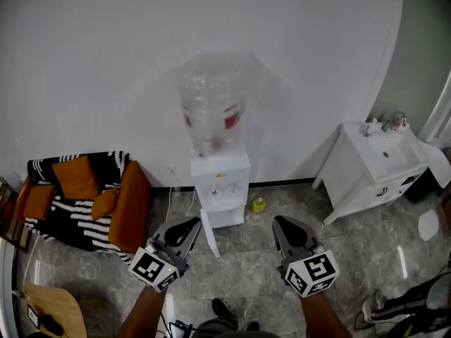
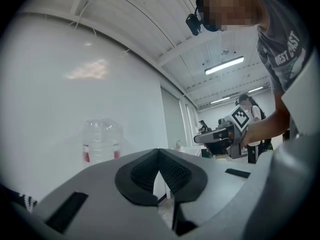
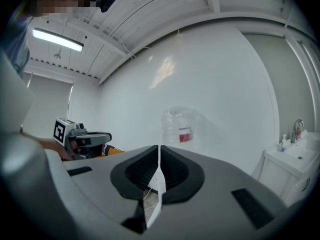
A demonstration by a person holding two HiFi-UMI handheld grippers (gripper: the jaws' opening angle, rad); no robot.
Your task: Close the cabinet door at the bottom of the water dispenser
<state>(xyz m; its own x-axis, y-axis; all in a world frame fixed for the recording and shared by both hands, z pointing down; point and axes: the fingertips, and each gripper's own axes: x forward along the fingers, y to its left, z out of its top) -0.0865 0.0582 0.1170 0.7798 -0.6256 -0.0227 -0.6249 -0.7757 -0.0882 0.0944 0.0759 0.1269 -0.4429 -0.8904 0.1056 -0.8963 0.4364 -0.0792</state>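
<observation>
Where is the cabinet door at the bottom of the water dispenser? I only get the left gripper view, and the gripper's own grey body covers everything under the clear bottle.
Observer: The head view shows the white water dispenser with its white bottom cabinet door open, swung out toward the person.
Operator: Is either gripper on the door?
Observer: No contact shows. The left gripper is held left of the door and the right gripper right of it, both short of the dispenser.
Operator: Is the right gripper carrying anything?
Observer: No. The right gripper view shows its jaws together with nothing between them.
</observation>
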